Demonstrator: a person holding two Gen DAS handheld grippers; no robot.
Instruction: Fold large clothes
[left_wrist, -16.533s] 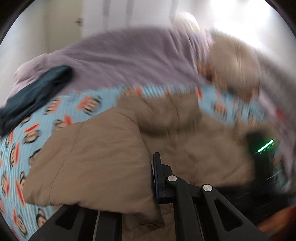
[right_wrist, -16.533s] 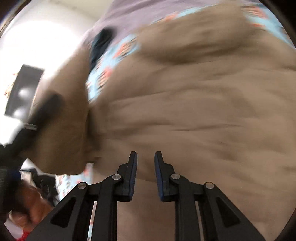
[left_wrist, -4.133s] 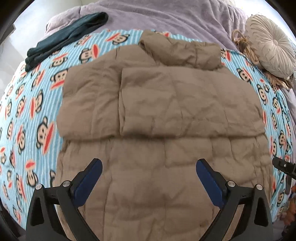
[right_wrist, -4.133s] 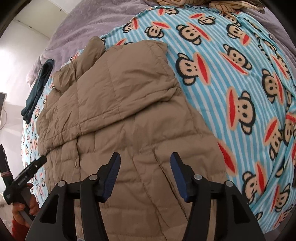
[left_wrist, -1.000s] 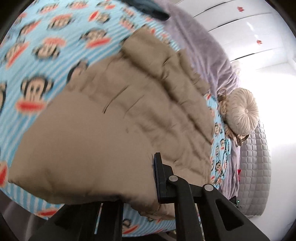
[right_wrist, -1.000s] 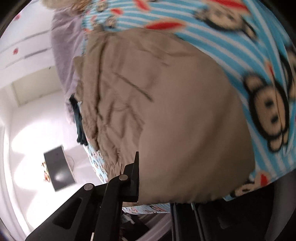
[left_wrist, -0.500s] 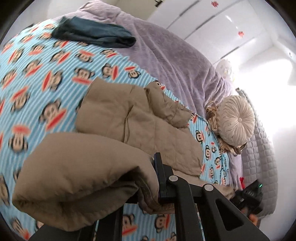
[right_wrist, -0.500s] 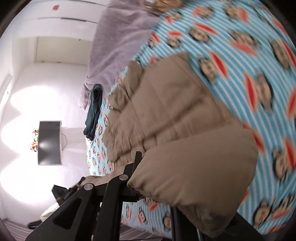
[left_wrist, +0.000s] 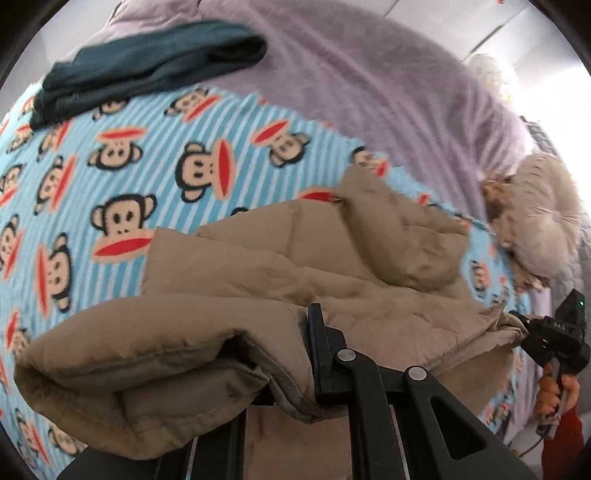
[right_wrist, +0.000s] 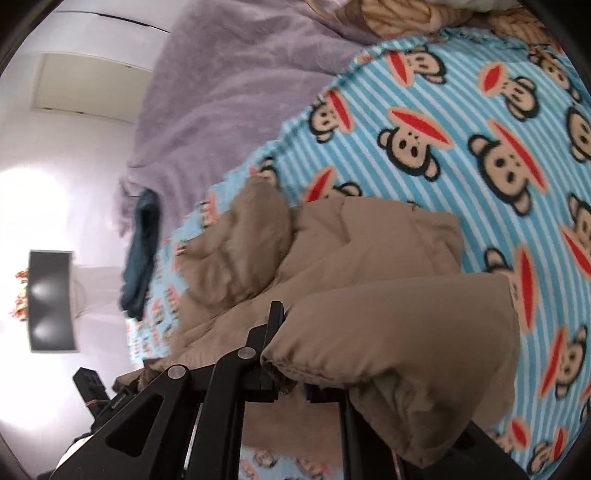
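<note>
Left gripper (left_wrist: 291, 373) clamped on tan jacket (left_wrist: 369, 266) hem; right gripper (right_wrist: 291, 369) likewise. Hem raised over monkey blanket (left_wrist: 147, 155). Dark garment (left_wrist: 147, 74) at 11 o'clock.

The bed is covered by a lilac plush blanket (left_wrist: 388, 85), with a blue striped monkey-print blanket (left_wrist: 147, 155) spread over it. On these lie a tan puffer jacket (left_wrist: 295, 258), a folded dark teal garment (left_wrist: 147, 70), and a round cream cushion (left_wrist: 546, 218), apparently beside something woven.
</note>
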